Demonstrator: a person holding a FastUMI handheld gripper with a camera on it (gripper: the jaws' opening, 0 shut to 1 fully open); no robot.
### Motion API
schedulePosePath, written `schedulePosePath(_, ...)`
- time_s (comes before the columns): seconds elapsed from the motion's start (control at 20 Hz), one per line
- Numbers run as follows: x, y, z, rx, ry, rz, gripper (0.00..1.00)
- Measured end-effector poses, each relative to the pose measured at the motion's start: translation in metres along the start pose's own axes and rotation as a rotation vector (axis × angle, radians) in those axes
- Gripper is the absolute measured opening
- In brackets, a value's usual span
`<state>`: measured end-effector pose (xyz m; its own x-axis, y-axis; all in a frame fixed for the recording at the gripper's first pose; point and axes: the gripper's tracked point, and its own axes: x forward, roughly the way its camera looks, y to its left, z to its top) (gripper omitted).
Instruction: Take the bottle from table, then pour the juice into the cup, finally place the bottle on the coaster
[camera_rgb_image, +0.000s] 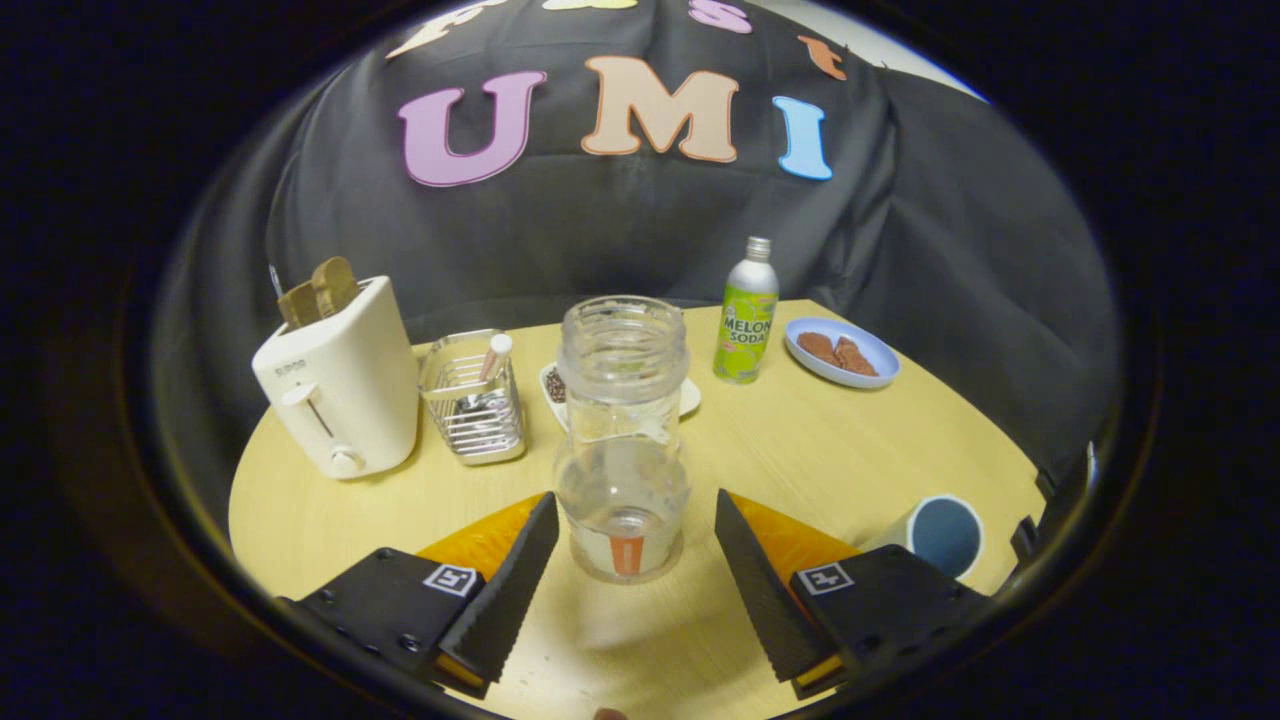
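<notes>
A clear plastic bottle (622, 440) with no cap stands upright on the wooden table (830, 450), with a small orange mark showing near its base. My gripper (635, 498) is open, one finger on each side of the bottle's lower part, and neither finger touches it. A white cup (945, 535) with a blue inside sits on the table to the right, just past the right finger. How much liquid is in the bottle I cannot tell.
Beyond the bottle to the left stand a cream toaster (340, 385) holding toast and a wire basket (472, 400). A small white dish (688, 398) lies right behind the bottle. A green soda bottle (747, 315) and a blue plate (842, 352) with brown pieces are at the far right.
</notes>
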<state>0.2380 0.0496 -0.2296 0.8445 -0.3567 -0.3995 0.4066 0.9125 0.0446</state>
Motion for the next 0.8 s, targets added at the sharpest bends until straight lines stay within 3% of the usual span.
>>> schedulePosePath(0.3,-0.061,-0.007,0.021,-0.045,-0.057,0.121,0.99)
schedulePosePath(0.8,-0.131,-0.03,0.101,-0.155,-0.191,0.319,0.99)
